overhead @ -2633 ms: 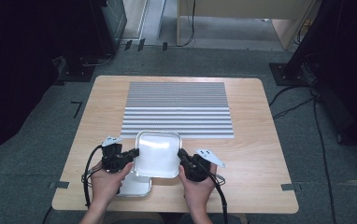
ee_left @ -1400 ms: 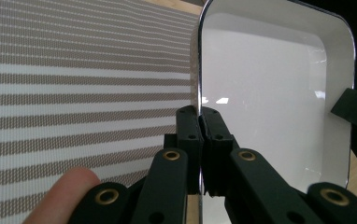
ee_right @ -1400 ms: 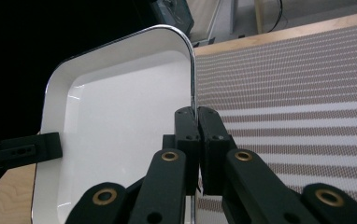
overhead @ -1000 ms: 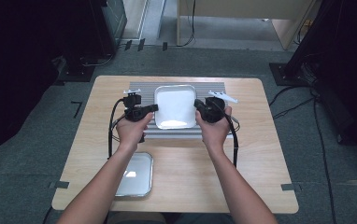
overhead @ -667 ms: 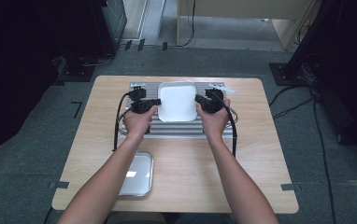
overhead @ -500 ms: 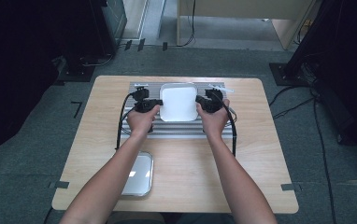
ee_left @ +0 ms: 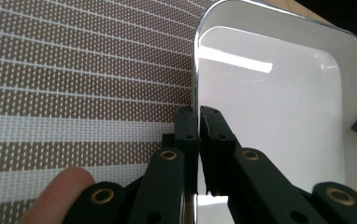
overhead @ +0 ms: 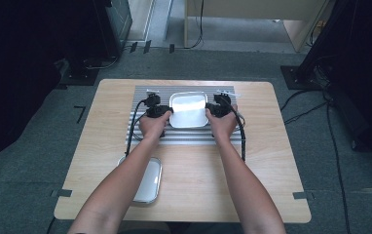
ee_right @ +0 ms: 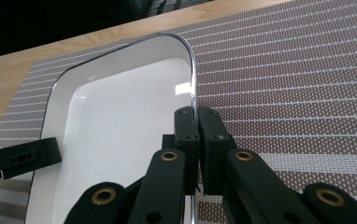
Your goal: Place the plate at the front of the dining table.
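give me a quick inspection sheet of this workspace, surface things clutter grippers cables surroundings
surface: wooden table with a striped mat at its far middle.
job's things: white tray on the mat, gripped at both side rims; its rim looks chrome-edged in both gripper views. second white tray near the front left edge.
clutter: nothing seen.
grippers: left gripper shut on the tray's left rim; right gripper shut on its right rim.
cables: one black cable trails from each gripper along the forearm; more cables on the floor at right.
surroundings: grey carpet floor, dark equipment left and right, wooden furniture behind.
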A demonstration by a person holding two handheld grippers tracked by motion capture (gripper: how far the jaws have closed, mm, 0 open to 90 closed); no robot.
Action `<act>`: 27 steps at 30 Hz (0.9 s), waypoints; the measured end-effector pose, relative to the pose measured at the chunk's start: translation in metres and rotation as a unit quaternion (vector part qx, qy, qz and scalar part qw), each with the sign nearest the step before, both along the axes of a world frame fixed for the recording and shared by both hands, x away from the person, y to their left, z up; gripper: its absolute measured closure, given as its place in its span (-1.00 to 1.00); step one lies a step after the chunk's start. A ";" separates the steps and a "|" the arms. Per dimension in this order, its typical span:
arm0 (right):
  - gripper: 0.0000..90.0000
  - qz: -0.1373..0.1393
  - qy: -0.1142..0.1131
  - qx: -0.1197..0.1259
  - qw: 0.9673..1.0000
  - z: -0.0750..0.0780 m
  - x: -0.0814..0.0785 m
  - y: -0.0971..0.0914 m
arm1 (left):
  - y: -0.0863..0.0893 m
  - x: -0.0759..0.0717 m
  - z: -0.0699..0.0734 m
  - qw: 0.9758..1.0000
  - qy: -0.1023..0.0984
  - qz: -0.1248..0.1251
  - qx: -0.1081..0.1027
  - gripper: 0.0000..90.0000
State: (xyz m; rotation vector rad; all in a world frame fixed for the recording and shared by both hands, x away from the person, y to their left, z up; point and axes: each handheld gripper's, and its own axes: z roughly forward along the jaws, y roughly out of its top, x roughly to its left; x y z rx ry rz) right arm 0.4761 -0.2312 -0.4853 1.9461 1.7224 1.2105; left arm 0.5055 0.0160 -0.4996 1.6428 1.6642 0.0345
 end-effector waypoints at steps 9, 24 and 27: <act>0.98 -0.026 0.017 0.014 0.999 -0.018 0.010 -0.006 | -0.001 0.008 -0.009 0.999 0.010 -0.021 -0.039 0.61; 0.70 -0.018 0.000 0.041 0.999 -0.013 -0.003 -0.029 | 0.026 -0.004 -0.002 0.998 -0.020 -0.031 -0.045 0.22; 0.70 -0.012 0.004 0.044 0.999 -0.015 -0.012 -0.030 | 0.027 -0.012 -0.004 0.999 -0.010 -0.038 -0.038 0.25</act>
